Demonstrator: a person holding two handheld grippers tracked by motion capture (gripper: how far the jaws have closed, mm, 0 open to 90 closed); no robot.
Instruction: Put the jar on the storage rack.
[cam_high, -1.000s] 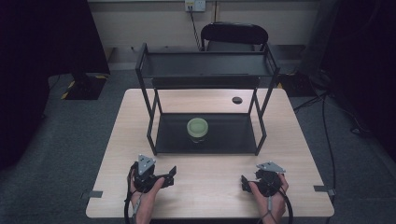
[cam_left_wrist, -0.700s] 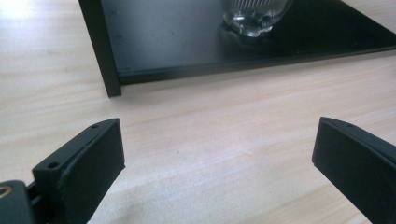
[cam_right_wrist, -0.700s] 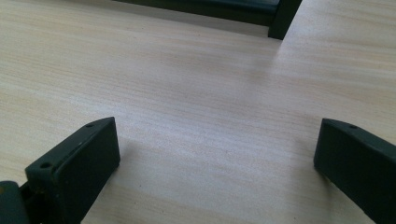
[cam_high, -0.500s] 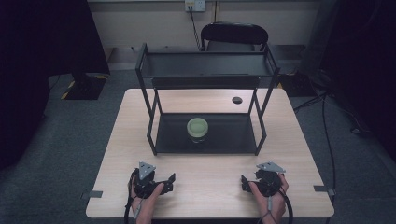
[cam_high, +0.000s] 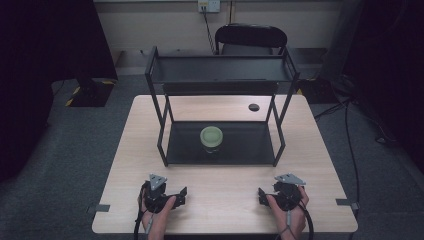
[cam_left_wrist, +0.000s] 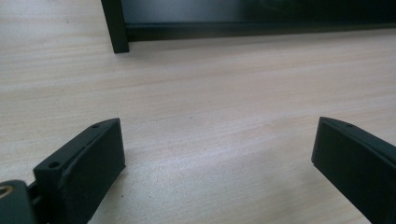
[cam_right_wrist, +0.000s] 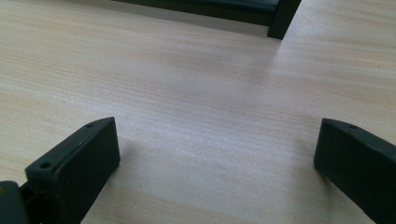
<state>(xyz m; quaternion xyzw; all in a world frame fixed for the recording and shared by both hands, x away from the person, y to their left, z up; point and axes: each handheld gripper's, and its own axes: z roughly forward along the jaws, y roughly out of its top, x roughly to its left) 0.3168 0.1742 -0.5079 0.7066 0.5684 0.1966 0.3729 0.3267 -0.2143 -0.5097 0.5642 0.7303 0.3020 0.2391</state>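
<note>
A jar with a pale green lid (cam_high: 211, 139) stands on the bottom shelf of a black two-tier metal rack (cam_high: 220, 150) in the middle of the wooden table (cam_high: 225, 200). My left gripper (cam_high: 162, 192) rests near the table's front edge at the left, open, with only bare wood between its jaws (cam_left_wrist: 217, 149). My right gripper (cam_high: 282, 192) rests near the front edge at the right, also open and empty (cam_right_wrist: 217, 149). Both are well short of the rack. A rack leg (cam_left_wrist: 115, 25) shows at the top of the left gripper view, and another leg (cam_right_wrist: 283, 18) in the right gripper view.
A small black round object (cam_high: 253, 106) lies on the table behind the rack at the right. A black chair (cam_high: 252, 37) stands beyond the far edge. Cables run over the grey floor at the right. Bare tabletop lies between the grippers and the rack.
My left gripper has drawn back slightly toward the front edge of the table. The right gripper and the jar have stayed where they were.
</note>
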